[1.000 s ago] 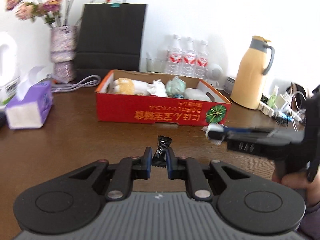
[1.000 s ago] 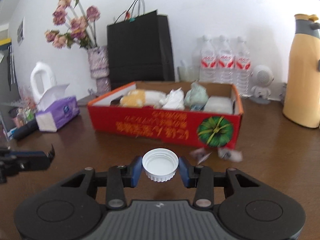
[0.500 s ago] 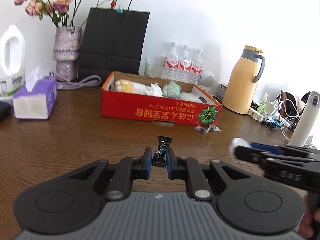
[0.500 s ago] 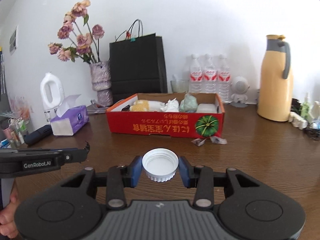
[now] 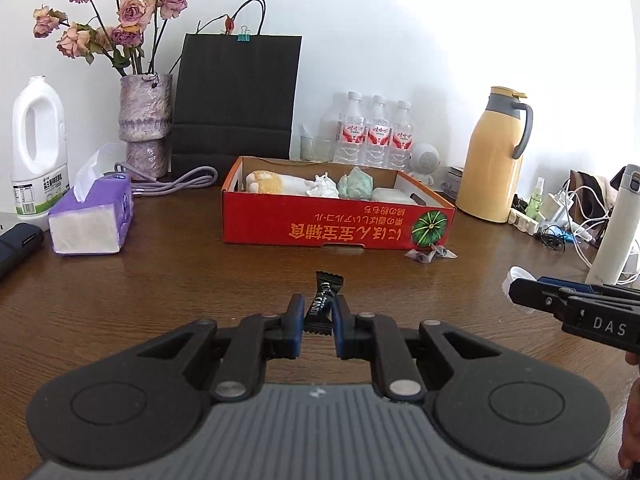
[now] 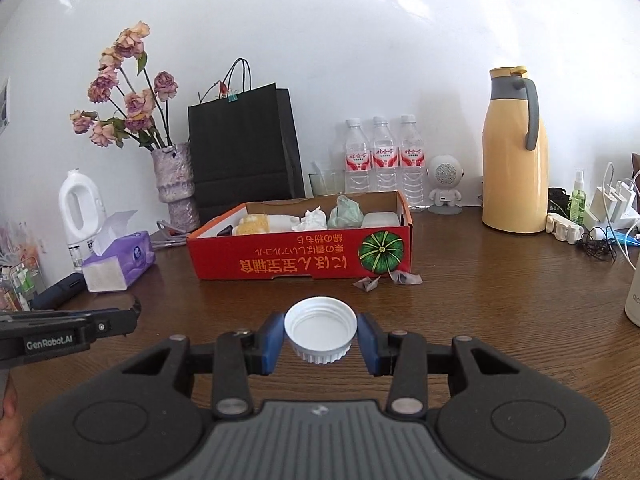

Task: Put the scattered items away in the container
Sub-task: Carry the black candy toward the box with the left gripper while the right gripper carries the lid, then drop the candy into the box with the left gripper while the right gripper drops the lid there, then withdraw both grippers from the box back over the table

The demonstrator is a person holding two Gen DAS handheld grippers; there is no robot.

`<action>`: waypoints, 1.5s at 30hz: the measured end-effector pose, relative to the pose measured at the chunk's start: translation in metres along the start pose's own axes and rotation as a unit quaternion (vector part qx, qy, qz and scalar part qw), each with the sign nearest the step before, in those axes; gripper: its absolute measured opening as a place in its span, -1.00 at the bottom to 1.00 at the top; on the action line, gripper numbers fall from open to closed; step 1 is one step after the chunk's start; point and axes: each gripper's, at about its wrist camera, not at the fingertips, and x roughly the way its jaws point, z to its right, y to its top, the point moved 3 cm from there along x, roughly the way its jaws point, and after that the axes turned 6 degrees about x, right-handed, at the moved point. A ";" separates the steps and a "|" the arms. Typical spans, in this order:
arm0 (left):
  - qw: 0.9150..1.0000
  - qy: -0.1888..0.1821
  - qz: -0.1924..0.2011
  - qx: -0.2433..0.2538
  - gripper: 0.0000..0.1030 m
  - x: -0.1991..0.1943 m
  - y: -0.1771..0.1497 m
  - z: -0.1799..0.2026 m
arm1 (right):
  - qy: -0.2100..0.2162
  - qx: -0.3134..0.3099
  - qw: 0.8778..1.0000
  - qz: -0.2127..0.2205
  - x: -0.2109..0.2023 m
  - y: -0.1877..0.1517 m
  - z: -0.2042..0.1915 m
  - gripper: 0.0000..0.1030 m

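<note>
**Both tongs loaded, box sitting further back on the worktop**

So here's the scene. The left tongs [image 5: 318, 314] are pinched nearly shut on a small black candy wrapper [image 5: 323, 304], which stands upright between the blue pads with its crimped top poking out above the tips. The right tongs [image 6: 320, 334] are partway open and clamped on a white bottle cap [image 6: 320, 328], open side facing up, one pad on each side of its ribbed rim. Both are held up above the brown wooden worktop [image 5: 160, 276], not touching it.

The red cardboard box [image 6: 300, 260] with the green pumpkin print sits further back, about in the middle of the worktop, straight ahead of both tongs. It already has stuff lined up inside: a yellowish soft thing, a crumpled white tissue, a pale green wad and a whitish block. Right in front of the box's corner on the pumpkin side, a couple of crinkly grey wrappers [image 6: 386, 280] lie on the wood, just beside the box wall.

In the left view the right tongs show at the right edge, cap barely peeking out at the tip.

Off to the left there's a purple tissue pack [image 5: 94, 218] and a white jug [image 5: 38, 152]. Behind the box: a vase of dried roses [image 5: 146, 132], a black paper bag [image 5: 236, 100], three water bottles [image 6: 384, 160] and a yellow thermos jug [image 6: 514, 156].
</note>
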 end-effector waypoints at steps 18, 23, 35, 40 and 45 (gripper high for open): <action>0.995 0.008 -0.095 0.029 -0.70 0.210 0.158 -0.053 | 0.028 -0.017 0.994 -0.108 0.209 0.166 -0.006 -0.24; 0.986 0.023 -0.153 0.065 -0.69 0.266 0.147 -0.064 | 0.003 -0.023 0.977 -0.210 0.303 0.170 -0.007 -0.24; 0.984 -0.003 -0.167 0.055 -0.17 0.300 0.146 -0.071 | -0.006 -0.047 0.960 -0.274 0.382 0.137 -0.019 -0.13; 0.986 -0.006 -0.163 0.038 -0.17 0.297 0.151 -0.069 | 0.003 -0.021 0.966 -0.259 0.368 0.148 -0.007 -0.11; 0.988 0.011 -0.149 0.034 0.22 0.279 0.167 -0.064 | -0.006 0.006 0.969 -0.247 0.347 0.170 0.003 0.13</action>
